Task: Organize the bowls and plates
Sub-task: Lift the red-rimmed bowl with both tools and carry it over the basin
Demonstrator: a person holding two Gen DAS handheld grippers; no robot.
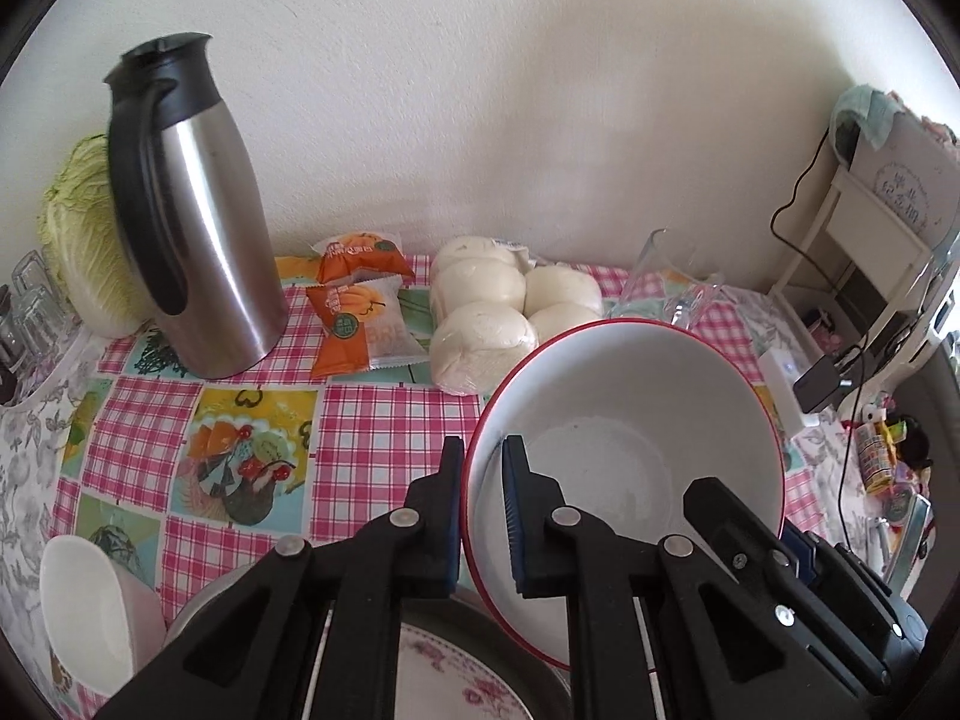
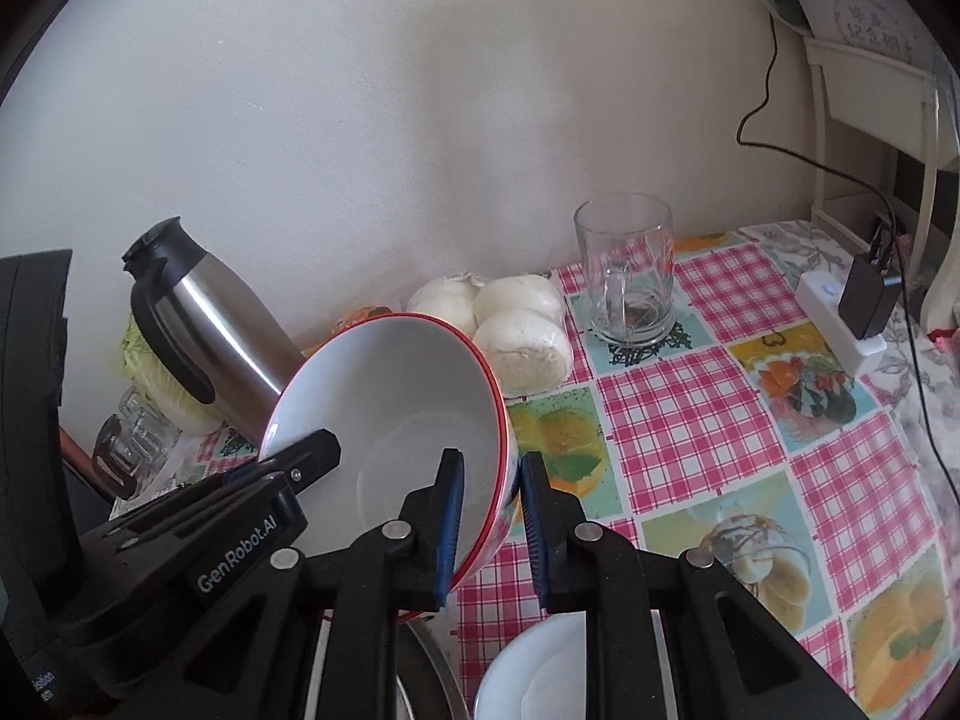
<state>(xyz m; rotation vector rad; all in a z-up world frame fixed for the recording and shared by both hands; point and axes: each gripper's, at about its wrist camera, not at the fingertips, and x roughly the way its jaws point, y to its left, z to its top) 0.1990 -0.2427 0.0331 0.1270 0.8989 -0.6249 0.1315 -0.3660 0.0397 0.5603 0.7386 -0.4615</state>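
- Both grippers pinch one red-rimmed bowl point(image 1: 630, 420): the left hand-held gripper point(image 1: 483, 516) is clamped on its left rim, the right hand-held gripper point(image 2: 489, 525) on its right rim, one pad inside, one outside.
- The bowl hangs tilted above the bench point(image 1: 372, 414); the step looks like carrying it for stacking.
- Next: a level set-down, perhaps onto the flowered plate point(image 1: 456, 678) at the near edge.
- Farther back: one jug point(image 1: 198, 228), five buns point(image 1: 504, 312), two snack packets point(image 1: 360, 306).

Bowl point(image 1: 630, 420) — white, red rim, empty, tilted, clear of the table, its wall pinched on opposite sides. Under it, a floral plate point(image 1: 462, 678) lies flat. Second white bowl point(image 1: 90, 600) — tipped on its side, at the table's near-left edge.
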